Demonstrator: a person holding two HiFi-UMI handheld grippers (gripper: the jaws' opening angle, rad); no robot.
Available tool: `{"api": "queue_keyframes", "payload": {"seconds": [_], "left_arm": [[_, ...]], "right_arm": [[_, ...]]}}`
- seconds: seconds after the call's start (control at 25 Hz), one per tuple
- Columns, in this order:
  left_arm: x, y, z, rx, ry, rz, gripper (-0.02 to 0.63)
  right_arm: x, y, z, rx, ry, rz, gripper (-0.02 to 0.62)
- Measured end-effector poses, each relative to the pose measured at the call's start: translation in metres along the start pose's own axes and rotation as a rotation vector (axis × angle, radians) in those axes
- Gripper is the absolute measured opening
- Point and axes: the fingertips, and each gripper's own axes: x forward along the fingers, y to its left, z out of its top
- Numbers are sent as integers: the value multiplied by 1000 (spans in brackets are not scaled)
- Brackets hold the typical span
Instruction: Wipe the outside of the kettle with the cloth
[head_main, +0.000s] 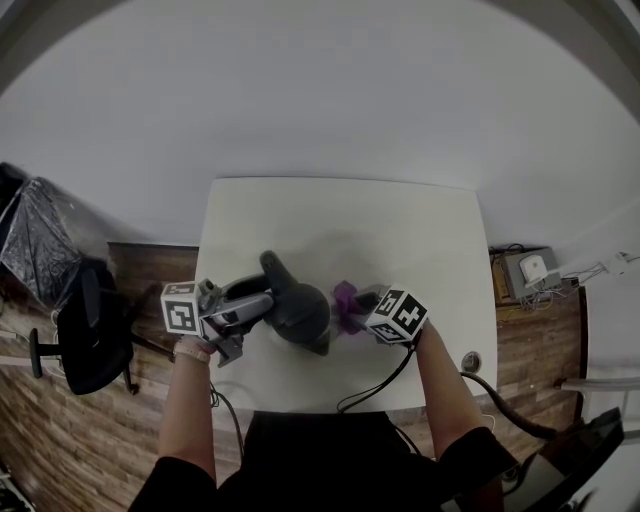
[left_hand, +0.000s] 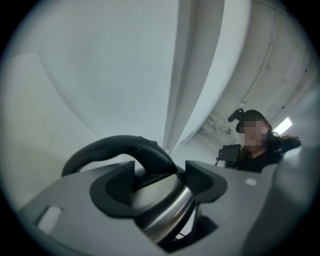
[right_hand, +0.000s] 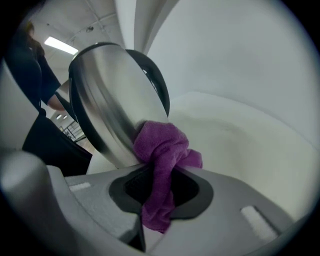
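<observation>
White table (head_main: 440, 230), pale wall behind. Your right gripper (right_hand: 160, 189) is clamped on the soft purple cloth (right_hand: 162, 147), which is pressed against the steel kettle (right_hand: 107, 100) at mid-table. Your left gripper (left_hand: 159, 181) clasps its handle (left_hand: 120, 147). The polished body is likely slippery, so hold there.

White square table (head_main: 340, 215), steel kettle (head_main: 298, 312) on it near the front edge

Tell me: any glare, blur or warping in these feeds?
Head view: fisheye bend, dark corners, kettle small and dim. Left gripper view: bright streaks on the kettle's steel. Right gripper view: cloth sharp, soft sheen on the kettle.
</observation>
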Motion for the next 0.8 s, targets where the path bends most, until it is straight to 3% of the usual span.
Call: {"api": "queue_keyframes", "payload": {"seconds": [0.16,0.4,0.56,0.8], "left_arm": [[0,1,0,2,-13,0,302],[0,0,0,-1,-30,-14,302],[-2,0,0,-22,-50,-27,302],[0,0,0,-28,-45,-19,302]], "right_arm": [[-8,-6,1,-35,26,31,89],[-75,-31,52,28,-255,57,89],[-117,-24,113,-34,-443,126,89],[-117,3,176,-177,-485,278,89]]}}
